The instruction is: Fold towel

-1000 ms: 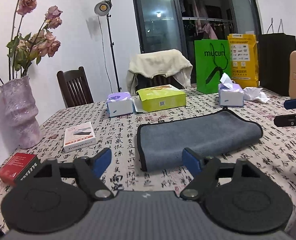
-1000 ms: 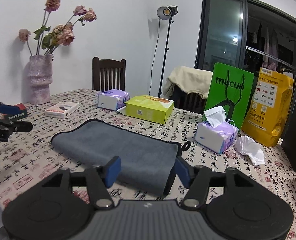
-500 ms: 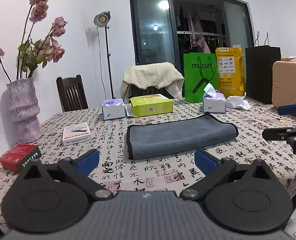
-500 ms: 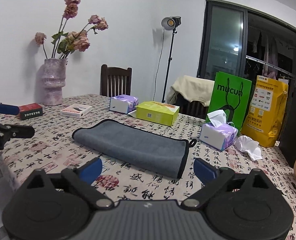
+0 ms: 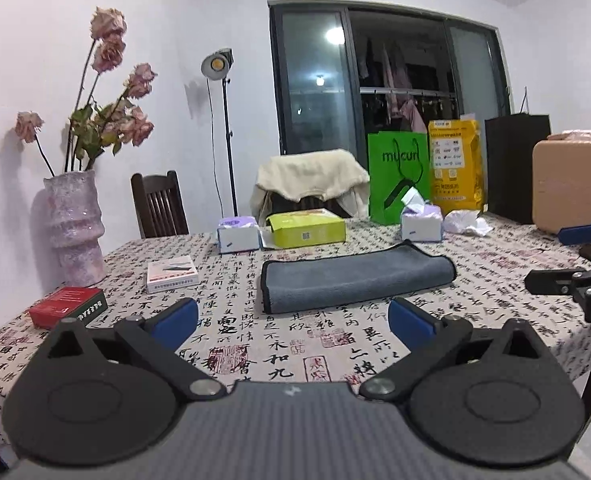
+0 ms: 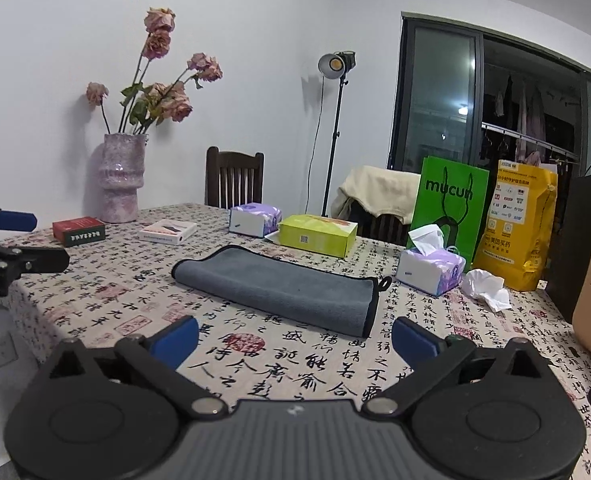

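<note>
A grey towel with a black hem (image 5: 355, 278) lies folded into a long strip on the patterned tablecloth (image 5: 295, 356); it also shows in the right wrist view (image 6: 279, 286). My left gripper (image 5: 293, 322) is open and empty, well back from the towel's near edge. My right gripper (image 6: 293, 338) is open and empty, back from the towel's hemmed end. Each gripper shows at the edge of the other's view: the right one (image 5: 571, 256) and the left one (image 6: 11, 240).
On the table stand a pink vase of dried roses (image 5: 75, 228), a red box (image 5: 67, 306), a white box (image 5: 171, 274), two tissue boxes (image 5: 237, 234) (image 5: 421, 222), a yellow-green box (image 5: 305, 228), crumpled tissue (image 6: 487, 288), green and yellow bags and a tan case (image 5: 573, 184). Chairs stand behind.
Both grippers have pulled back from the towel and risen, and their jaws have opened wider. The towel has stayed folded in place.
</note>
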{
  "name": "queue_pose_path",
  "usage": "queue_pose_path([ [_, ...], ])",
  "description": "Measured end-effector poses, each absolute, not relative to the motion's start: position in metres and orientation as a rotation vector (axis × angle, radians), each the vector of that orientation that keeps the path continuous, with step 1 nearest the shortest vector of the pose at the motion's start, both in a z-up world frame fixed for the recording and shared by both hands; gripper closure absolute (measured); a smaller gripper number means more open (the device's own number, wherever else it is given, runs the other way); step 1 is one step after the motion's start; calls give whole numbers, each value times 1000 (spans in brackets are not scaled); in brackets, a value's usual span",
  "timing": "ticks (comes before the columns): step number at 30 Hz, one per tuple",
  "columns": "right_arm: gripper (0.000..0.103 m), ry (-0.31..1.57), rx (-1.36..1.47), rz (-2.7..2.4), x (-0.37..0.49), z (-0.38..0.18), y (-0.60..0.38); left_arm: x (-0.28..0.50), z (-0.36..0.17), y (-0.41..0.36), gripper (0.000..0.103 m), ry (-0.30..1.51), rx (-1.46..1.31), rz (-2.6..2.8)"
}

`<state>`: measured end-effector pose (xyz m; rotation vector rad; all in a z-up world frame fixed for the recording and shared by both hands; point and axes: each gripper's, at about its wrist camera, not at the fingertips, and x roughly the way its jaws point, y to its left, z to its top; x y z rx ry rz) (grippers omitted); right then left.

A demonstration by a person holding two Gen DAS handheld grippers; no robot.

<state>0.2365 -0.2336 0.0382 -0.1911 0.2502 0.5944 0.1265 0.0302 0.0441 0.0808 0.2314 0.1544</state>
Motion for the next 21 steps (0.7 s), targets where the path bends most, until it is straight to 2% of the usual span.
queue_pose_path([
  [13,0,189,-173,599,176,39,-231,66,46,27,0,170,67,162],
  [21,0,97,-123,587,132,28,-250,26,22,11,0,154,58,95],
])
